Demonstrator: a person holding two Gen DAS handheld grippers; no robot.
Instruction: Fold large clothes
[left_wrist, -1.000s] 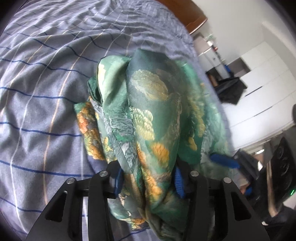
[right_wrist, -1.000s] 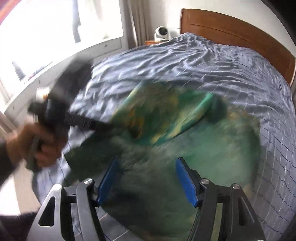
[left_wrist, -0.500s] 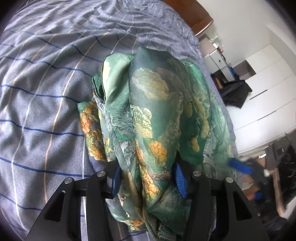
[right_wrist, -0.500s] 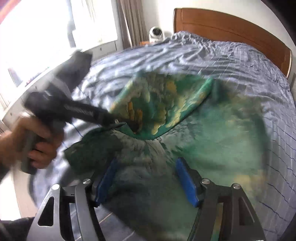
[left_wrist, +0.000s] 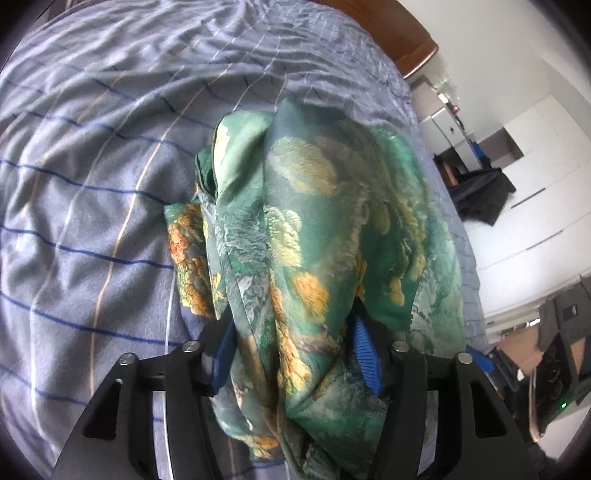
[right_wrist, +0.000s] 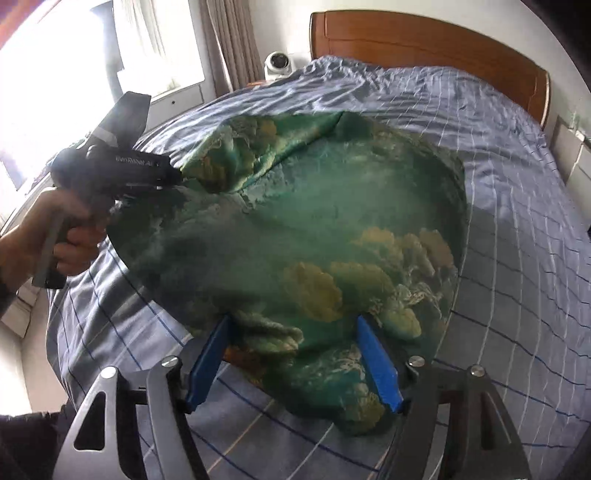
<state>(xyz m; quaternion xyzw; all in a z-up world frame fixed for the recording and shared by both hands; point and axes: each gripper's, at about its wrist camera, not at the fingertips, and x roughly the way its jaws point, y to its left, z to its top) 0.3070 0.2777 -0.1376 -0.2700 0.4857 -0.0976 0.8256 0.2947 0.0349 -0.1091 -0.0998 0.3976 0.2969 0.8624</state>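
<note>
A large green garment with yellow and orange flower prints (right_wrist: 332, 221) lies spread on the bed. In the left wrist view a bunched fold of it (left_wrist: 314, 240) hangs between the blue pads, and my left gripper (left_wrist: 291, 354) is shut on it. The right wrist view shows the left gripper (right_wrist: 114, 166) at the garment's far left corner, held in a hand. My right gripper (right_wrist: 291, 354) is open, its blue pads (right_wrist: 376, 362) on either side of the garment's near edge, not pinching it.
The bed has a blue-grey checked cover (right_wrist: 517, 258) and a wooden headboard (right_wrist: 424, 40). A window and curtain (right_wrist: 229, 44) are at the left, with a white camera (right_wrist: 277, 62) beside the bed. White wardrobes (left_wrist: 535, 155) and dark clutter stand past the bed's right side.
The left gripper has carried its fold outward to the left, and the garment has spread flatter over the bed. The right gripper has stayed open at the near edge.
</note>
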